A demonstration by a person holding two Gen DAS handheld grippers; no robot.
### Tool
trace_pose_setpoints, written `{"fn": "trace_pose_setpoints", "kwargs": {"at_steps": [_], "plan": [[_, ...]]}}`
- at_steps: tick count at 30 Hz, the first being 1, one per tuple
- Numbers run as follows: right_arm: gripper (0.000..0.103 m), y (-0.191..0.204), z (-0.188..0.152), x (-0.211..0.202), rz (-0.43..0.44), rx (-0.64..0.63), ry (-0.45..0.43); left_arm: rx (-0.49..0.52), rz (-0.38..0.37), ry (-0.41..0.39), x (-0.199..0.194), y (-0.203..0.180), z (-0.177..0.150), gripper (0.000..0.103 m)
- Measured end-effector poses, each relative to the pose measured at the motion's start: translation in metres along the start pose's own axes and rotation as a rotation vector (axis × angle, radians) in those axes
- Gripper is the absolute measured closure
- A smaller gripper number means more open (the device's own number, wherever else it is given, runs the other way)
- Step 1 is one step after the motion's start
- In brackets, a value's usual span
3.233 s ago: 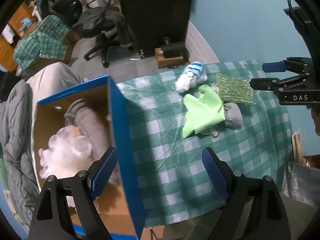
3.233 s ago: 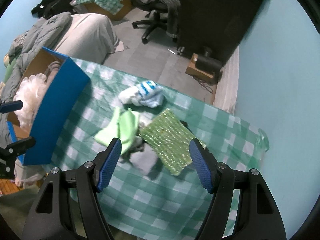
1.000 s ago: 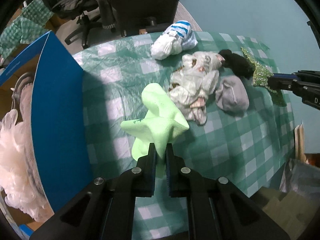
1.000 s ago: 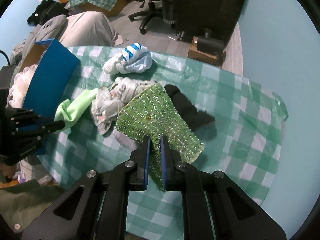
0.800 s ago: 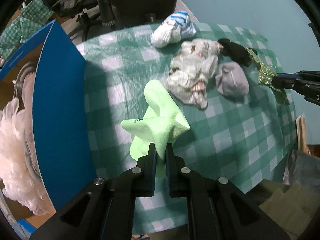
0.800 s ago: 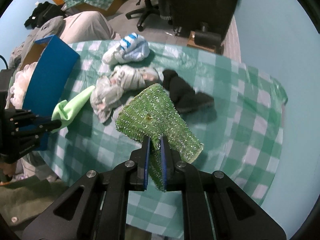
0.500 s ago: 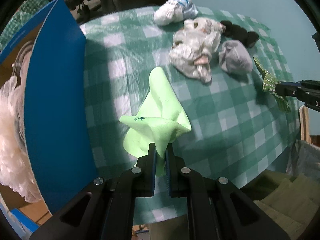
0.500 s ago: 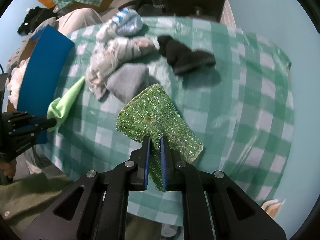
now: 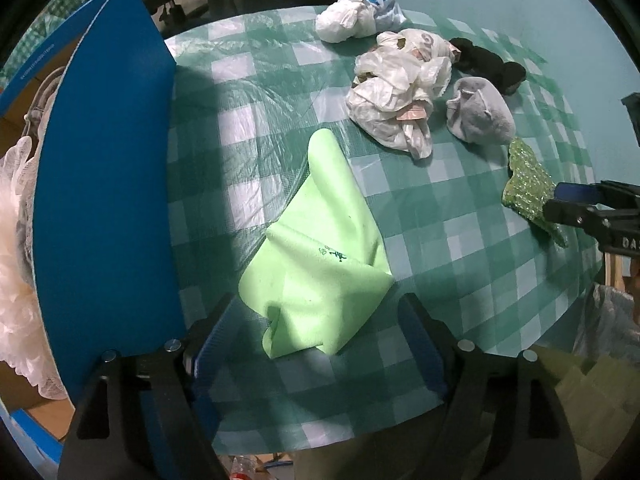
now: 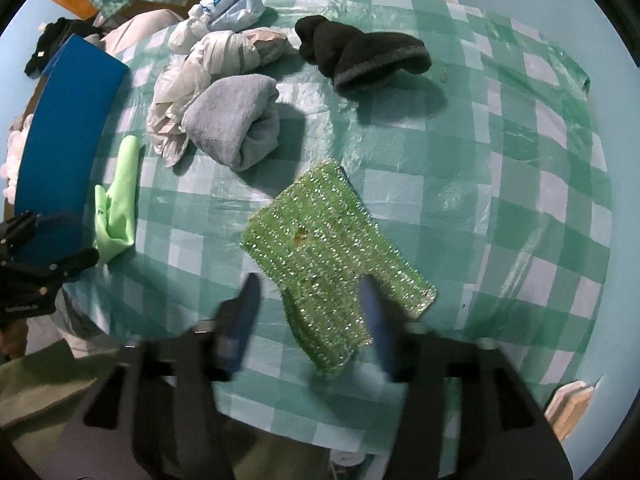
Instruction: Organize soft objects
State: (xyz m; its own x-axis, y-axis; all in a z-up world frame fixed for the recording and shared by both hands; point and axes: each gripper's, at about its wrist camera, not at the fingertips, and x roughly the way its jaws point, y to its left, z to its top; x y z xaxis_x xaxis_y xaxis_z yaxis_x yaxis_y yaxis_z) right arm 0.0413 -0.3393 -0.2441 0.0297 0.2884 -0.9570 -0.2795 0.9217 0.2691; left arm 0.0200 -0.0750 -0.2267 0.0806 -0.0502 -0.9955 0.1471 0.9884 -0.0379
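Note:
A light green cloth (image 9: 320, 264) lies crumpled on the checked tablecloth (image 9: 460, 248). My left gripper (image 9: 318, 340) hangs over its near end with jaws opening, and neither pad touches the cloth. A glittery green cloth (image 10: 324, 240) lies flat between the blurred fingers of my right gripper (image 10: 308, 316), whose jaws are also opening and have let it go. In the left wrist view the right gripper (image 9: 560, 202) shows at the right edge beside the glittery cloth (image 9: 528, 188).
A blue box (image 9: 104, 200) holding white mesh (image 9: 16, 240) stands at the table's left. Behind the cloths lie a crumpled white bag (image 9: 400, 92), a grey rolled cloth (image 10: 236, 124), a black sock (image 10: 360, 60) and a blue-and-white bag (image 9: 360, 16). The table's near edge is close.
Both grippers were shut on their cloths and carried them toward the near side of the table. Now both have opened and the two cloths lie on the table.

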Motion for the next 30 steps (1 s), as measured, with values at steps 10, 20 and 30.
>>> {"fn": "trace_pose_setpoints", "kwargs": {"at_steps": [10,20,30], "plan": [[0.038,0.005,0.006,0.007,-0.068,-0.093,-0.003,0.042,0.059,0.007,0.027,-0.006,0.026,0.015],[0.038,0.012,0.010,0.019,-0.157,-0.160,-0.032,0.101,0.104,-0.018,0.052,-0.025,0.025,0.015],[0.069,0.030,0.002,0.022,-0.197,-0.160,-0.026,0.093,0.050,-0.058,0.046,-0.039,-0.002,0.049]]}}
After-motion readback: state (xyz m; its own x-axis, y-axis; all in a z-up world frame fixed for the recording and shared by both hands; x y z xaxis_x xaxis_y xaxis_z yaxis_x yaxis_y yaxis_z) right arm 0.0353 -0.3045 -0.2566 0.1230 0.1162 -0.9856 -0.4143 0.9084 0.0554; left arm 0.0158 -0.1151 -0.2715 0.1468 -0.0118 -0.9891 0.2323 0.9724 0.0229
